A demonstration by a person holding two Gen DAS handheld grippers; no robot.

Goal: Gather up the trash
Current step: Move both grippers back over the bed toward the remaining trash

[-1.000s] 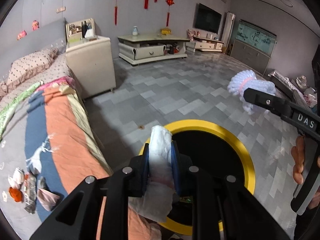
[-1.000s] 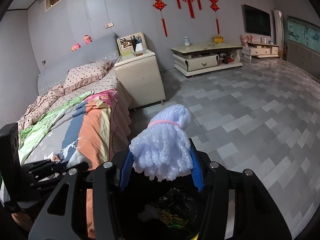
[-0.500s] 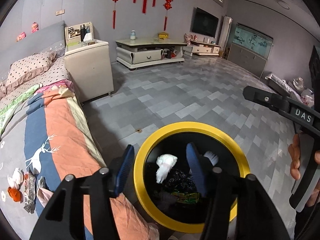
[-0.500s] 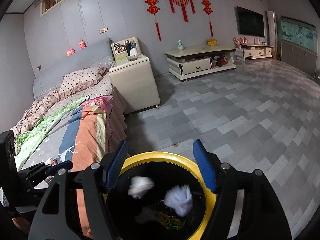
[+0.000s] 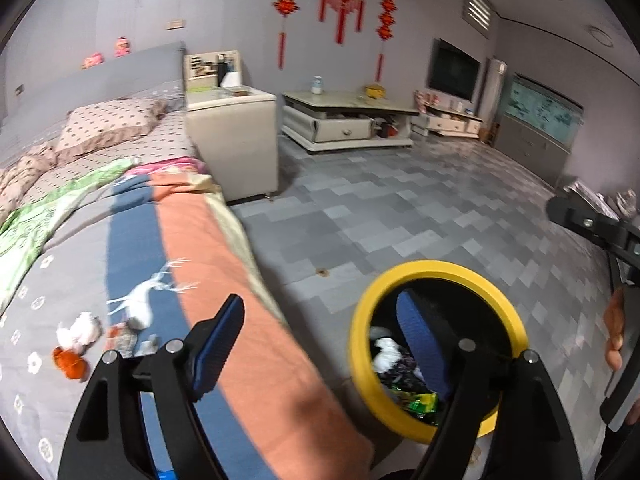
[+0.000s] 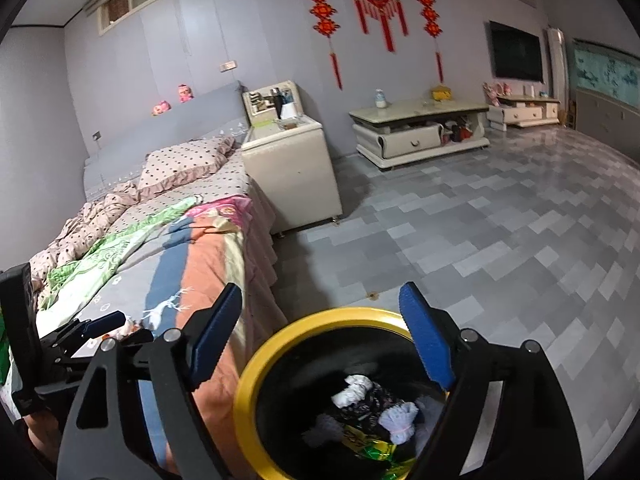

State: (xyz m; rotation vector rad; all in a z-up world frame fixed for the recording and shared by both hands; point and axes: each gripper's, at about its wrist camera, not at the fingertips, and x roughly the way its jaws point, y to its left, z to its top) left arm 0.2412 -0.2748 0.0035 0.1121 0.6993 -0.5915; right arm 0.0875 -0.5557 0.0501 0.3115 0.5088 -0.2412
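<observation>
A black bin with a yellow rim (image 5: 436,270) (image 6: 248,380) stands on the floor beside the bed. Inside lie a white tissue (image 5: 386,354) (image 6: 352,390), a lilac foam net (image 6: 400,420) and a green wrapper (image 5: 420,402). My left gripper (image 5: 320,340) hangs over the bed's edge and the bin's left rim, its jaws opening with nothing between them. My right gripper (image 6: 320,332) hovers above the bin, its jaws also opening and empty. More trash lies on the bedspread: a white tissue (image 5: 78,332), an orange scrap (image 5: 70,364) and a wrapper (image 5: 124,336).
The bed (image 5: 132,240) with its striped quilt fills the left side. A cream bedside cabinet (image 6: 288,168) stands behind it and a low TV table (image 6: 420,128) sits by the far wall. Grey tiled floor (image 6: 500,240) stretches to the right.
The left gripper let go of the white tissue and the right let go of the lilac foam net; both now lie in the bin. Both jaws opened wide, and the left view swung towards the bed.
</observation>
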